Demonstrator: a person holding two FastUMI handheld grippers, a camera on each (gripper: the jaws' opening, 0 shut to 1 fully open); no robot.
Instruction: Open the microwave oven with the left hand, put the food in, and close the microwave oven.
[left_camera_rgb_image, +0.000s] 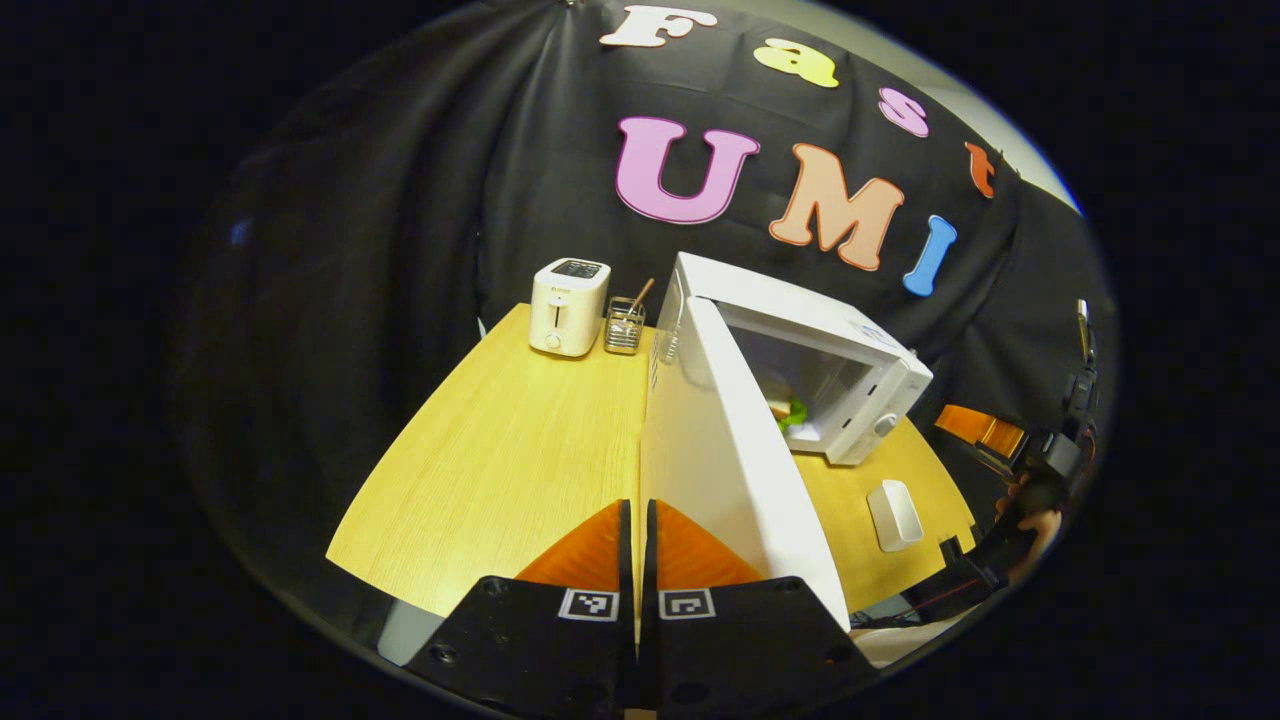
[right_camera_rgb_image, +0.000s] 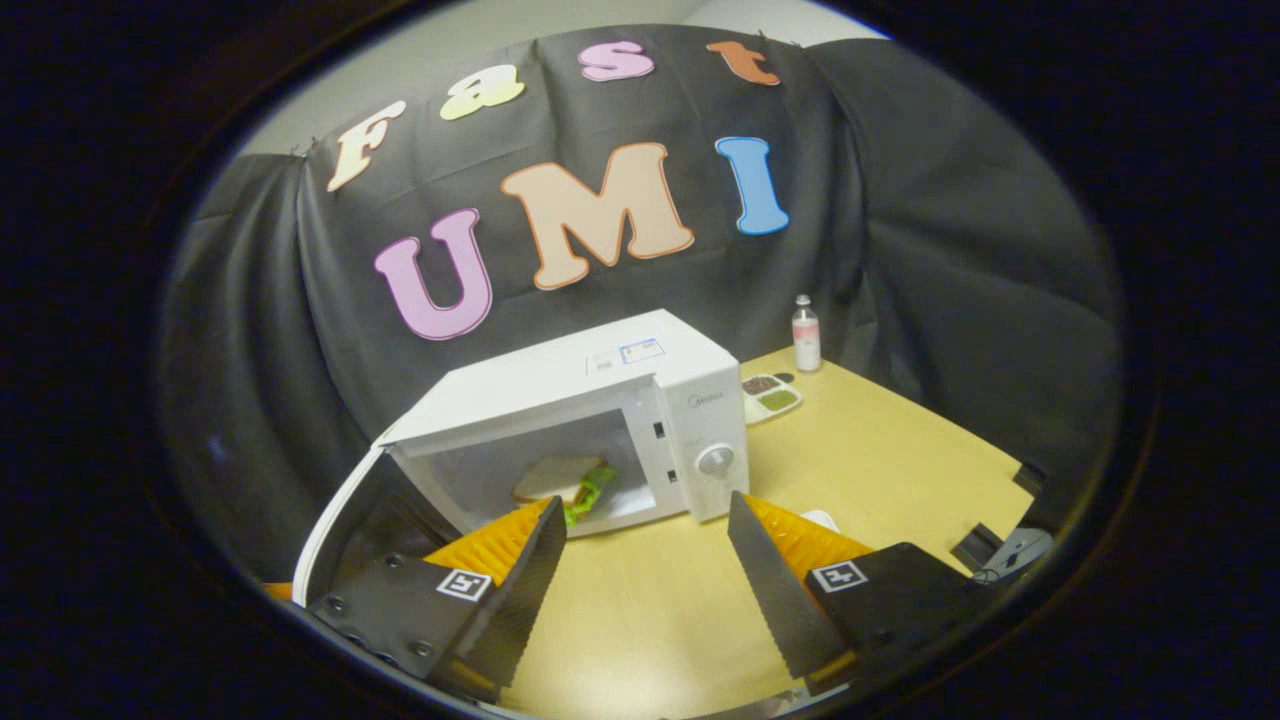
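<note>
The white microwave (left_camera_rgb_image: 800, 320) stands on the wooden table with its door (left_camera_rgb_image: 720, 460) swung wide open. A sandwich with green lettuce (left_camera_rgb_image: 786, 410) lies inside the cavity. My left gripper (left_camera_rgb_image: 637, 508) is shut with nothing between its orange fingers, just left of the door's outer face. In the right gripper view the microwave (right_camera_rgb_image: 610, 385) faces me, the sandwich (right_camera_rgb_image: 562, 482) rests on its floor and the door (right_camera_rgb_image: 335, 520) hangs open at the left. My right gripper (right_camera_rgb_image: 645, 508) is open and empty, a short way before the cavity.
A white toaster (left_camera_rgb_image: 568, 305) and a glass holder (left_camera_rgb_image: 624, 325) stand at the table's far left. A small white box (left_camera_rgb_image: 893, 513) lies by the microwave's front. A bottle (right_camera_rgb_image: 805, 335) and a compartment dish (right_camera_rgb_image: 770, 395) sit right of the microwave. A hand (left_camera_rgb_image: 1040, 525) shows at right.
</note>
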